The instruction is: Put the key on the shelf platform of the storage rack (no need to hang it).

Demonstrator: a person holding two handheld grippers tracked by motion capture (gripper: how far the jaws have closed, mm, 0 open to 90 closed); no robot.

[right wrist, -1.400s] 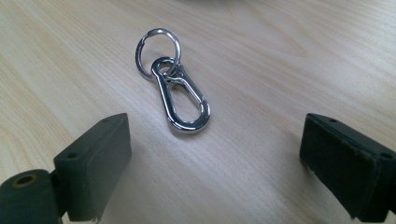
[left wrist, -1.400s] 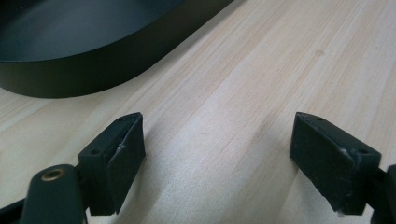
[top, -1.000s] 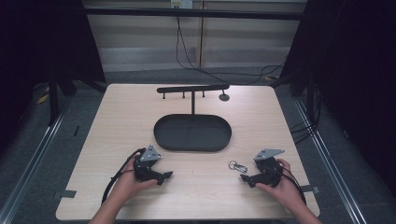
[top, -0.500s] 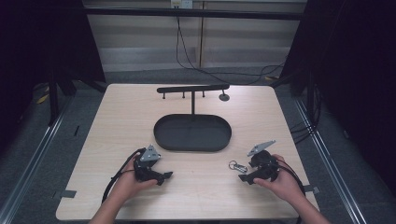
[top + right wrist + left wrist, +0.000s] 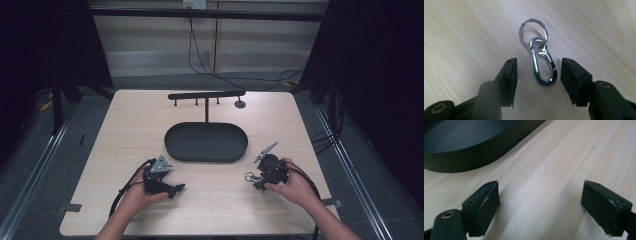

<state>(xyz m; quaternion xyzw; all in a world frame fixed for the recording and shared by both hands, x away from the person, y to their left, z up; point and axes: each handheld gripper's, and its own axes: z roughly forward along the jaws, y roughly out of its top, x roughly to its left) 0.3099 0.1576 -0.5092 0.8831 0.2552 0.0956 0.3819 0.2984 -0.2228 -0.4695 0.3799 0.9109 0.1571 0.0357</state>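
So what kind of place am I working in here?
Probably a lab recording station, not a home: a bare wooden table between dark curtains, cables on the floor, and a staged black tray and keyring clip.

A light wooden bench (image 5: pixel 125 130) fills the middle of the high view, its grain running in pale streaks. Just above the centre of the frame a black oval tray (image 5: pixel 206 142) lies on it, with a black stand (image 5: pixel 206 95) with a crossbar rising at the tray's far rim. Lower right of centre, a silver carabiner clip with a key ring (image 5: pixel 539 61) lies flat on the wood, well apart from the tray.
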